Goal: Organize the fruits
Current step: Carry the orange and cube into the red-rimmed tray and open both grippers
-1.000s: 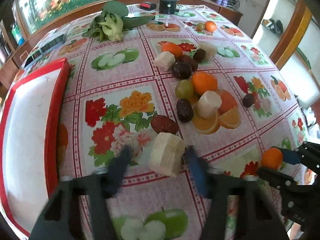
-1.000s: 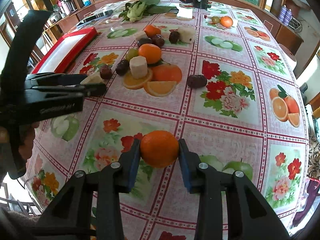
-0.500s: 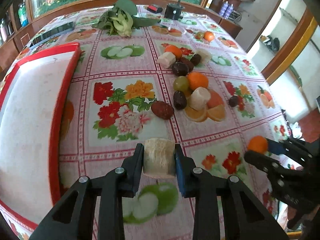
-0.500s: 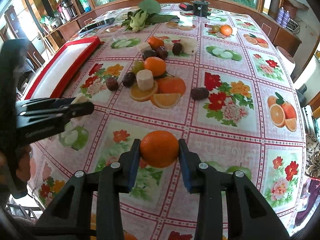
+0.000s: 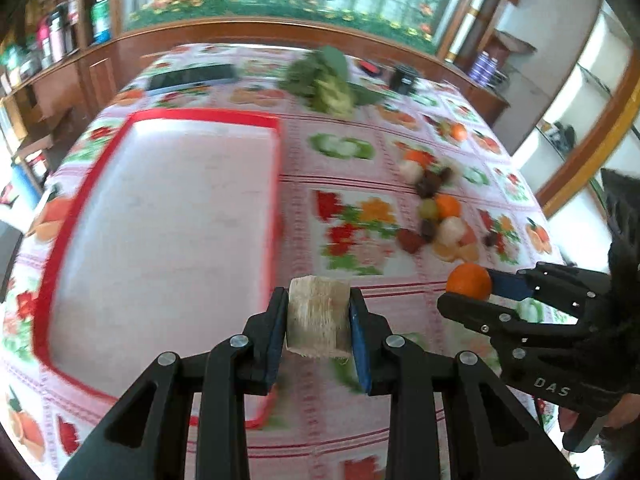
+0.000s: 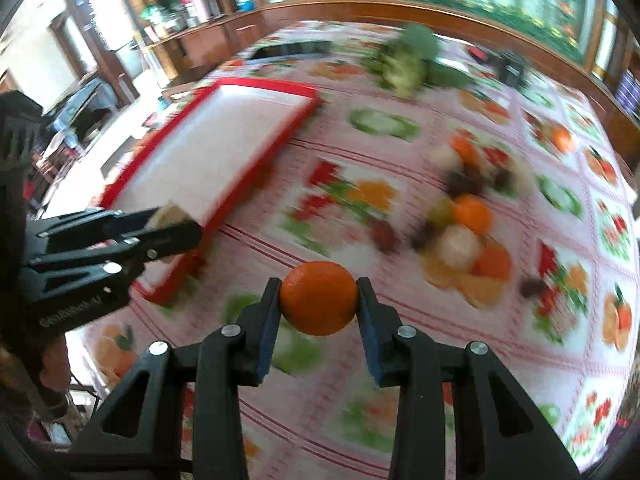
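Tray (image 5: 160, 216): red rim, white floor, lying on the left part of the table (image 5: 360, 420).

Left gripper (image 5: 319, 320): both blue-padded jaws pressed against a pale, fibrous, peeled chunk of fruit (image 5: 318, 322), held clear of the flowered cloth, just beside the tray's near right rim.

Right gripper (image 6: 318, 300): jaws clamped on a round orange (image 6: 318, 298), held above the cloth to the right of the tray, level with the left tool.

Loose fruit pile (image 5: 436, 216): further right on the table, well apart from the tray; oranges, pale chunks, a green grape-like piece and dark fruits, all blurred.

Leafy green vegetable (image 5: 332, 84): far side of the table, beyond the tray.

Dark flat tray or device (image 5: 192, 76): far left edge, too blurred to identify.
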Demonstrator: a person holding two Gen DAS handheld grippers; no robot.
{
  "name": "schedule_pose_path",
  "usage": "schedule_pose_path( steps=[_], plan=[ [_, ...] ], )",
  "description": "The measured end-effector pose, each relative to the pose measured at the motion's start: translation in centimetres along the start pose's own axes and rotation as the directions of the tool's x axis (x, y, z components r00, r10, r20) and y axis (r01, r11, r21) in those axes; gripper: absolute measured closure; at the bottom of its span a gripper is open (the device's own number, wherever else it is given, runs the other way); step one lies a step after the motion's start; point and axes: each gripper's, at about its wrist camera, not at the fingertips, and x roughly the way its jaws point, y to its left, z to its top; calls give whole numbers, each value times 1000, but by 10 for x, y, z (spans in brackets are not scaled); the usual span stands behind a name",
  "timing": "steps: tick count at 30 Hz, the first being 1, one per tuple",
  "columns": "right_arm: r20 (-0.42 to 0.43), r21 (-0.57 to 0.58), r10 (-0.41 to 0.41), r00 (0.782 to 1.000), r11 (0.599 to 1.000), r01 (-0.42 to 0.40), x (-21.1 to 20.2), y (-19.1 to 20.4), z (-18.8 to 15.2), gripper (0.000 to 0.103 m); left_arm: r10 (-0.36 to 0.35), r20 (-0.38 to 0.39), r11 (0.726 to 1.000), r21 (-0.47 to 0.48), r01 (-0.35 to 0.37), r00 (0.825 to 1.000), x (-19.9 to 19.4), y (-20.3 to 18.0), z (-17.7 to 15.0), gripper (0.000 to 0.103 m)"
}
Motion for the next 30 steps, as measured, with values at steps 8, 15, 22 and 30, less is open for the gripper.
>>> schedule_pose_path(
  steps=[8,15,22,30],
  plan=[
    [-8,-156,114,993,981,-114,34,91,42,64,144,0,985,-97,-143,990,-13,83,-3,74],
    [-92,-183,147,985,970,-161,81,134,46,64,204,-42,968,-142,-208,978,-5,128,-11,74],
    [-139,-188,137,981,969,-162,103,147,44,64,206,-71,969,-128,-213,976,4,141,-17,74],
    [-155,-205,109,982,969,-140,107,149,41,63,224,-76,966,-118,-232,972,7,141,-20,73]
  ],
)
